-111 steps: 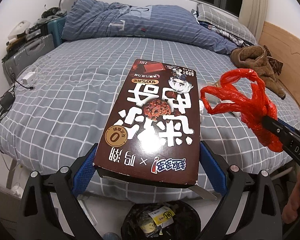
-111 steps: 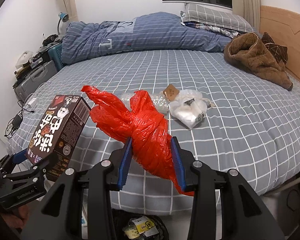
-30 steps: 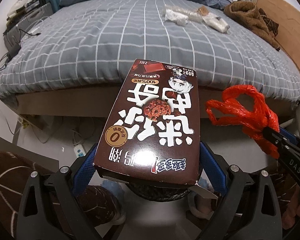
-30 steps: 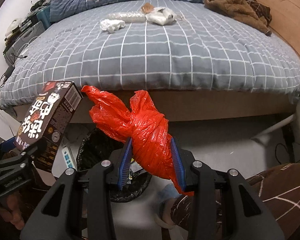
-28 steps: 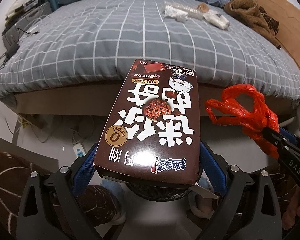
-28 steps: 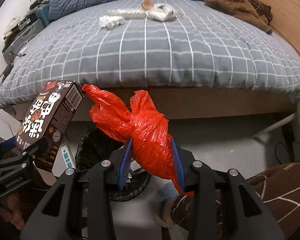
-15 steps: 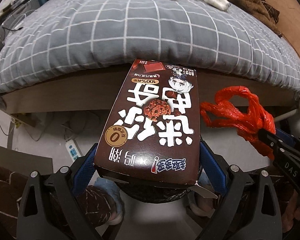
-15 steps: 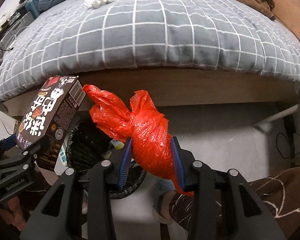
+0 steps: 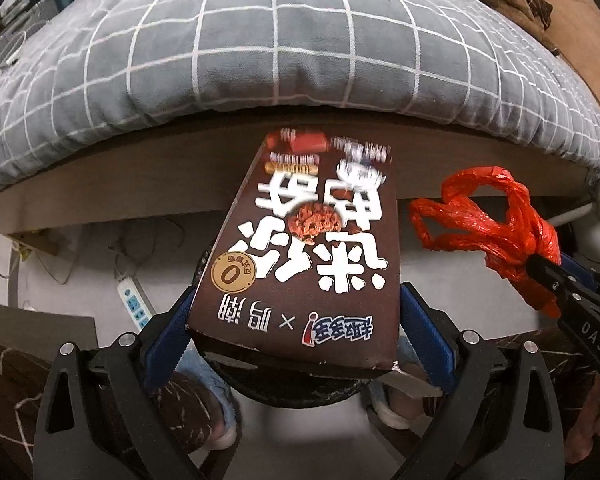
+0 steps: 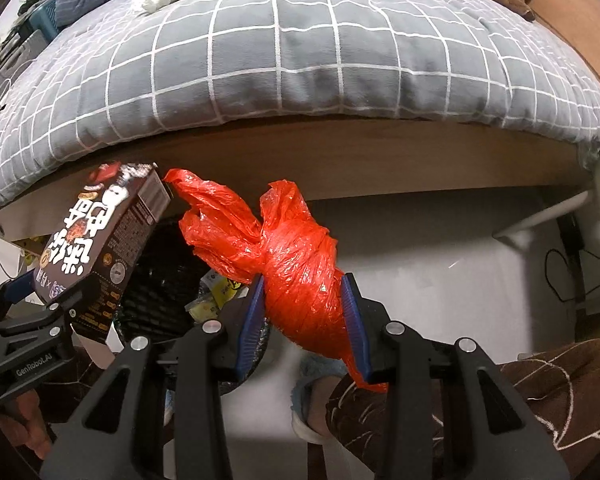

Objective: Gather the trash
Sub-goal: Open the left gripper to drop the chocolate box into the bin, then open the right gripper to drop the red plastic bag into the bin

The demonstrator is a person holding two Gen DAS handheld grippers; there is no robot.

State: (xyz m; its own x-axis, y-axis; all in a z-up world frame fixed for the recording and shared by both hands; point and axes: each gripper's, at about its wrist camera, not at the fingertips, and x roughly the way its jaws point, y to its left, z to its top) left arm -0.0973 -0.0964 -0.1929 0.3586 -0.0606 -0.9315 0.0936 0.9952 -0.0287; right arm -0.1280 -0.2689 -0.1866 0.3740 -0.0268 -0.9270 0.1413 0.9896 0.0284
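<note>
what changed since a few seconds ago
Both tools tipped down from over the bed to above the bin on the floor. In the left tool the box looks blurred and slightly shifted. The right tool still clamps the red bag; nothing dropped yet.

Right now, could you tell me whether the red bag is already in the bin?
Not yet. The red bag is clamped in the right hand-held gripper above the bin.
</note>
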